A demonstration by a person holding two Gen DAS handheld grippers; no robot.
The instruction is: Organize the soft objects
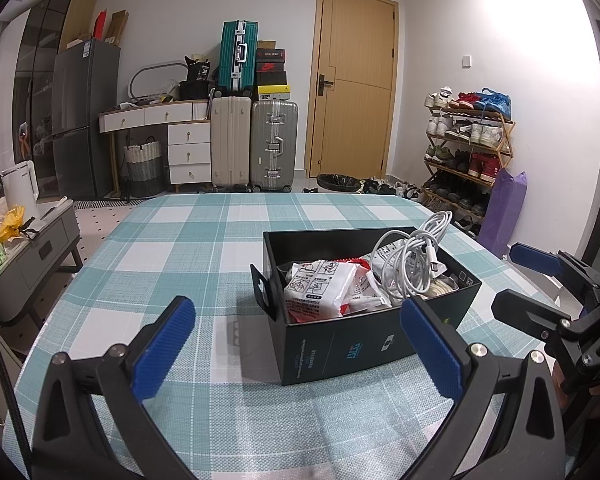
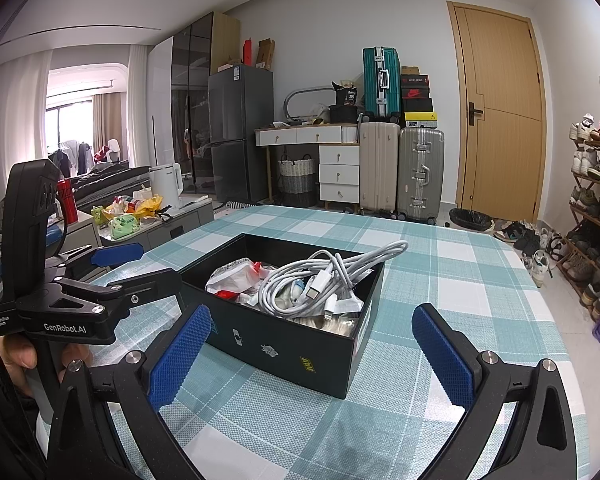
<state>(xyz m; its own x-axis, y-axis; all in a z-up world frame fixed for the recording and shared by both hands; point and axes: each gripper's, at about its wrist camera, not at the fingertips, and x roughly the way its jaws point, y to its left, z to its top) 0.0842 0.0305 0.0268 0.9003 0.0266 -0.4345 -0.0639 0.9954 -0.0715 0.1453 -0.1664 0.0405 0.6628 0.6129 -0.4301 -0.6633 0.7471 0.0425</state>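
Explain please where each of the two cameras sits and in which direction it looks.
Left wrist: sits on the left gripper, faces the black box from its left; open blue fingers and the right gripper show.
Right wrist: sits on the right gripper, faces the box from its right; open fingers, the left gripper and a hand show.
Shared: box, white cables, checked tablecloth, door, suitcases.

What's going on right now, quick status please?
Left gripper open, empty. Right gripper open, empty. Black box on checked tablecloth holds white cables and packets. Nothing blocking.
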